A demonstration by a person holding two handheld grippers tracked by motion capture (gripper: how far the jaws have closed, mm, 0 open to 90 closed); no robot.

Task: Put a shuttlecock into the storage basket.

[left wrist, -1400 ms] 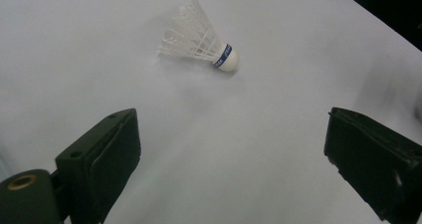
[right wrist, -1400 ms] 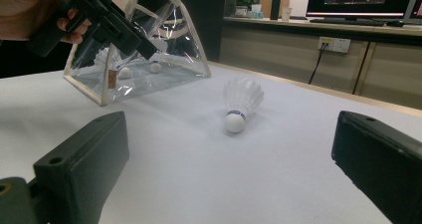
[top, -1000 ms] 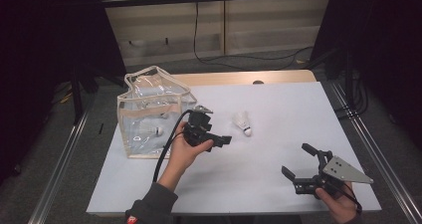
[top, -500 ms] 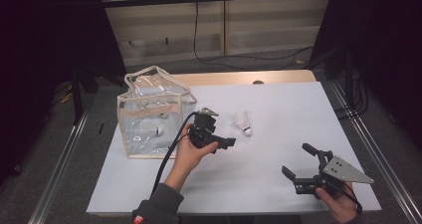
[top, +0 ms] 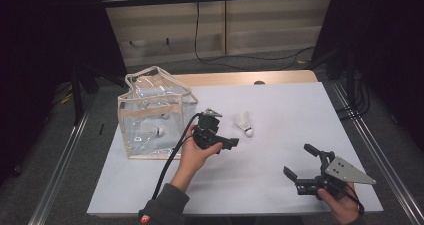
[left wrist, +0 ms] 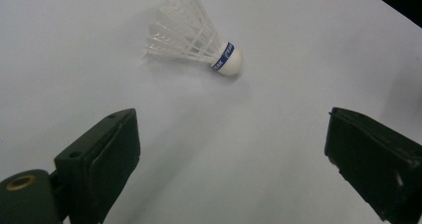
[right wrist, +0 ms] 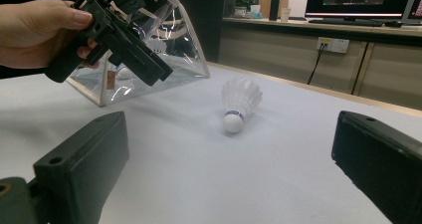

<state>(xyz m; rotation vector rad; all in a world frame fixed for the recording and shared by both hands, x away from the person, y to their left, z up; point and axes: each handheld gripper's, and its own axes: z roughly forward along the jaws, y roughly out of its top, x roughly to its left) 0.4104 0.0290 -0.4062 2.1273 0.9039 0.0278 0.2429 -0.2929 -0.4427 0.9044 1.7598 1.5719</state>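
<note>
A white feather shuttlecock [top: 244, 122] lies on its side on the white table, cork toward the front. In the left gripper view the shuttlecock [left wrist: 199, 45] has a blue band at its cork and sits a short way ahead of the jaws. My left gripper [top: 227, 141] hovers just left of it, open and empty [left wrist: 229, 119]. The right gripper [top: 297, 159] stands open near the front right edge, nothing in it. From the right gripper view [right wrist: 231, 134] the shuttlecock [right wrist: 239, 102] lies well ahead, and the left gripper [right wrist: 149, 67] hangs at upper left.
A clear plastic bag [top: 155, 112] with beige trim stands at the table's left, with at least one shuttlecock [top: 157, 131] inside. The left gripper's cable [top: 170, 165] trails along the forearm. Bare white table [top: 300, 115] spreads to the right; metal rails run along both sides.
The left gripper has crept a little to the right, toward the loose shuttlecock. The right gripper has stayed in place.
</note>
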